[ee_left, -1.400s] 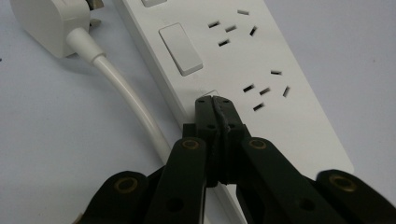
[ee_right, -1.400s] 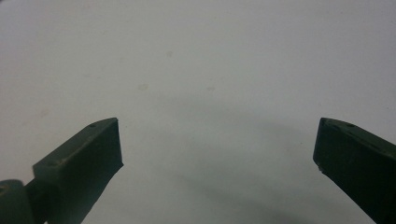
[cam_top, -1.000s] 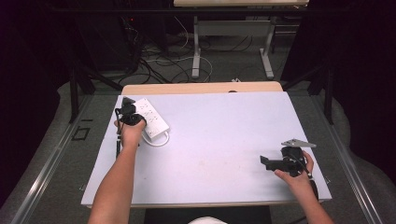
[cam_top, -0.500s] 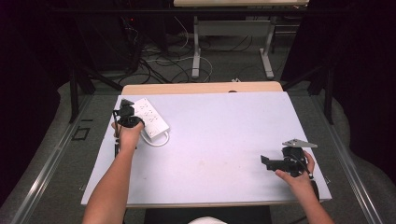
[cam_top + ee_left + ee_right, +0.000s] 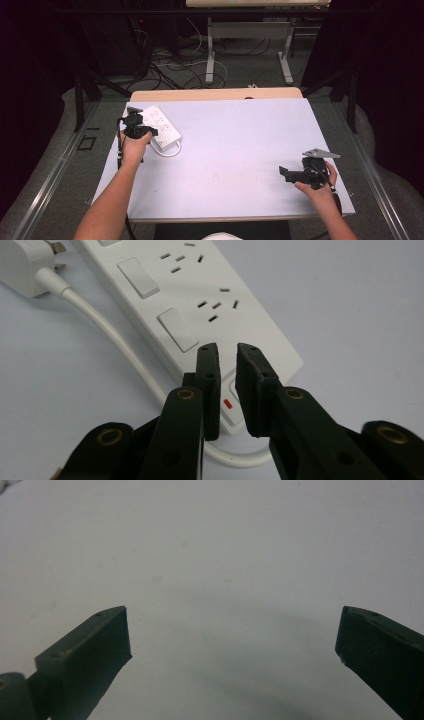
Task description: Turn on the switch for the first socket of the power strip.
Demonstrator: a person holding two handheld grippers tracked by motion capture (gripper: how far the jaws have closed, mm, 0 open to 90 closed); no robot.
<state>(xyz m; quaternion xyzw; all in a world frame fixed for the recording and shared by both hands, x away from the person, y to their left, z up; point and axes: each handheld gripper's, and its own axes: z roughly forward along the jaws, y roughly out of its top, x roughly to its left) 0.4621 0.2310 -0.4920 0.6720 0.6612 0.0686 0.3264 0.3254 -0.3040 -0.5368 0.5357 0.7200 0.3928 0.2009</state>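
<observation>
At upper left of the high view, the left gripper (image 5: 145, 131) sits over the near end of the white power strip (image 5: 162, 127) on the surface (image 5: 235, 150). Jaws nearly together w/ a thin gap, holding nothing, tips right at the strip's end switch w/ red mark (image 5: 228, 403). Looks like a switch press is in hand; next needs a short, straight push down. Right gripper (image 5: 287, 172) at lower right, jaws wide apart, idle.
</observation>
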